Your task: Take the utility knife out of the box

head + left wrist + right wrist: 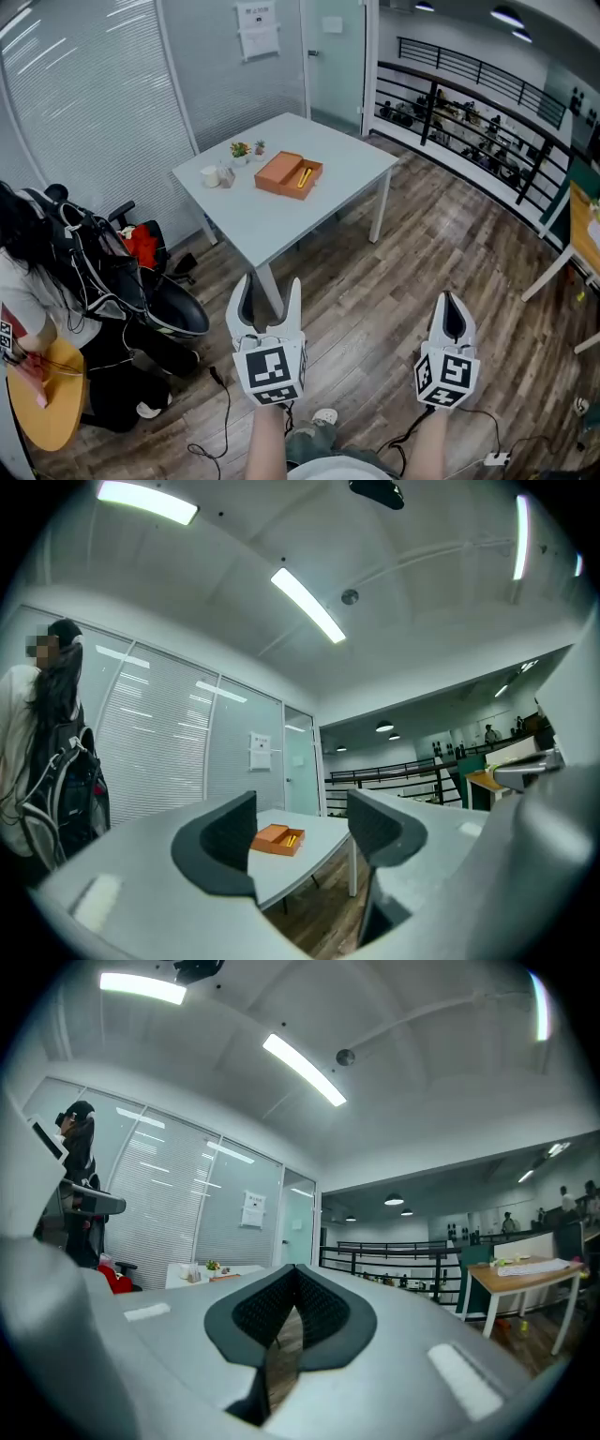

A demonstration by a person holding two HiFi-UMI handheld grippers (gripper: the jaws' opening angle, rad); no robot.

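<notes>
My left gripper [270,289] has its fingers wide apart, holding nothing. My right gripper [453,302] has its fingers pressed together, also holding nothing. Both hang over the wood floor [375,281], well short of the counter [272,225]. Far ahead of the left fingers, the counter carries the open orange box [281,174]. The yellow knife [305,175] lies inside the box, on the side toward the right fingers. Just left of the box stand small cups [211,175] and two potted plants [241,149]. A seated person [37,281] is well left of the left fingers.
</notes>
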